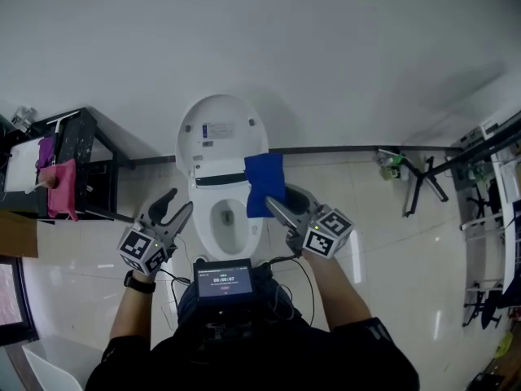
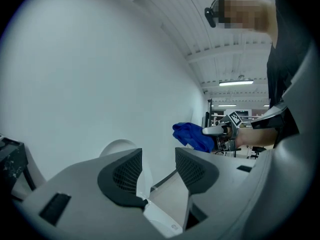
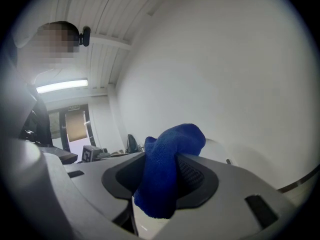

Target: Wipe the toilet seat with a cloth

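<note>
Right gripper (image 3: 161, 180): its two jaws are pinched tight on the blue cloth (image 3: 167, 156). The cloth fills the gap between them and sticks out past the tips.
Blue cloth: in the head view the cloth (image 1: 264, 184) hangs from the right gripper (image 1: 281, 204) over the right back part of the toilet seat (image 1: 204, 222), close to where the lid joins on. It is not clear if the cloth touches the seat.
Left gripper (image 2: 157, 171): its jaws are a little way apart with nothing between them. In the head view the left gripper (image 1: 176, 207) is held just beside the left edge of the seat.
Toilet (image 1: 195, 187): white, against the white wall.
Lid (image 1: 218, 130): it is up and leans back on the wall.
Little screen (image 1: 225, 279): it sits at the person's chest, near the front edge of the toilet.
Black shelf (image 1: 80, 145): it stands at the left by the wall, well apart from the toilet.
Pink cloth (image 1: 61, 187): it hangs on the shelf's front.
</note>
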`<state>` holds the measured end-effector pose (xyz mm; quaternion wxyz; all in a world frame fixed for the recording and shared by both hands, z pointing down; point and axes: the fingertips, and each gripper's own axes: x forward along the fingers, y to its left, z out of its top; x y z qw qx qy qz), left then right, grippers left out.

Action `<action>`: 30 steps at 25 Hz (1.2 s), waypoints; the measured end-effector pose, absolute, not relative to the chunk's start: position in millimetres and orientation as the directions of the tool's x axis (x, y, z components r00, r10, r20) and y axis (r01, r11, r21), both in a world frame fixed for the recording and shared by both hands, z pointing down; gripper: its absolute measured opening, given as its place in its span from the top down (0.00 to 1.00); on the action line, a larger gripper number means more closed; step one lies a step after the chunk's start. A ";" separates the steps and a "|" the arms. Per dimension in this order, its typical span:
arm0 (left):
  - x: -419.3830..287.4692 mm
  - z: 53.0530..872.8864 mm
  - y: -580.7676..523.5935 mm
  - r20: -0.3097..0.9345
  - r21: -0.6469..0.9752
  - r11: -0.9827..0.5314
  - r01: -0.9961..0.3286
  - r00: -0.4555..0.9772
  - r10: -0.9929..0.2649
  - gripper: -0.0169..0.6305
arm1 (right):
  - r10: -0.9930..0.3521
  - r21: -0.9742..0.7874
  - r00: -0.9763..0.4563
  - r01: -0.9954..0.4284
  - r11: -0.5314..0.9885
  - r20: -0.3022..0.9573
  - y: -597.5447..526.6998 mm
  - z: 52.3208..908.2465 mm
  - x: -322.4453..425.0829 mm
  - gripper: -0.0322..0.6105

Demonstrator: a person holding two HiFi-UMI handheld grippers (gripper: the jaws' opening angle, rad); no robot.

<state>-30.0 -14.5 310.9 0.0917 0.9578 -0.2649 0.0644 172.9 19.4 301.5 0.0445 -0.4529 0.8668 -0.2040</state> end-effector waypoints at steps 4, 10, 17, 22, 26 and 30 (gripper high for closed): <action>-33.5 297.5 -5.1 0.142 0.109 -0.846 -0.523 0.850 -0.507 0.66 | -0.798 -0.358 -0.597 -0.765 0.535 0.081 25.2 284.1 172.1 0.66; -47.0 288.4 4.7 0.132 0.092 -0.835 -0.542 0.838 -0.529 0.66 | -0.791 -0.309 -0.610 -0.761 0.570 0.043 35.8 260.1 164.7 0.66; -46.7 275.5 8.5 0.118 0.111 -0.823 -0.557 0.830 -0.546 0.66 | -0.787 -0.289 -0.616 -0.760 0.583 0.031 47.1 249.3 166.2 0.66; -43.5 275.2 11.6 0.106 0.108 -0.831 -0.546 0.837 -0.537 0.66 | -0.793 -0.290 -0.607 -0.769 0.570 0.049 58.3 252.1 175.6 0.66; -37.1 272.0 12.1 0.098 0.101 -0.838 -0.536 0.844 -0.527 0.66 | -0.802 -0.288 -0.596 -0.776 0.561 0.041 61.8 249.5 183.6 0.66; -31.1 265.4 16.2 0.095 0.116 -0.832 -0.543 0.839 -0.535 0.66 | -0.801 -0.283 -0.598 -0.775 0.565 0.038 66.7 247.2 186.7 0.66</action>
